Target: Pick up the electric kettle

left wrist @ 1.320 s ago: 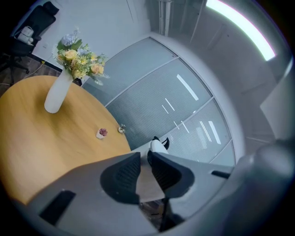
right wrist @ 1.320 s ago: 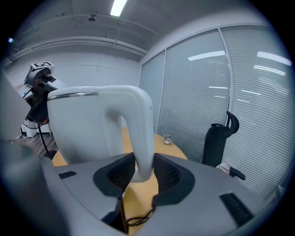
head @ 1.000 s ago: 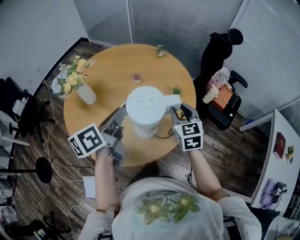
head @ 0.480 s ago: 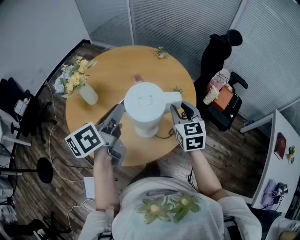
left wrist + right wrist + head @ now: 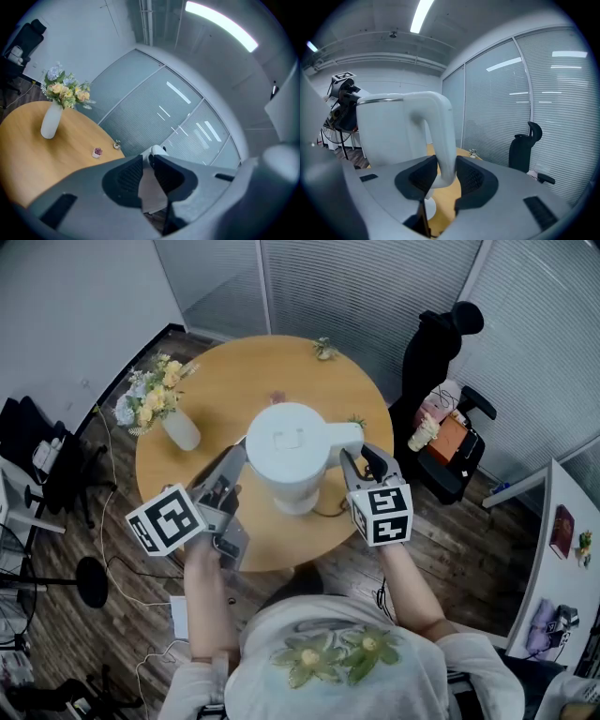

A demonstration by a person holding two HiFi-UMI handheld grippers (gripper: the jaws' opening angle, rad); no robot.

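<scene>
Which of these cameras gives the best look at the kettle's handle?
The right gripper view: the handle curves down mid-picture, clamped between the right gripper's jaws. The head view shows only its top from above. The left gripper view shows just a white sliver of kettle, not the handle.

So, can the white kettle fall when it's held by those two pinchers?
It might. The right gripper squeezes only the thin handle, so the heavy kettle could tip or swing. The left gripper pinches just a small white bit at the kettle's side, which could slip out. If it drops, it could hit the table and knock the flower vase.
</scene>
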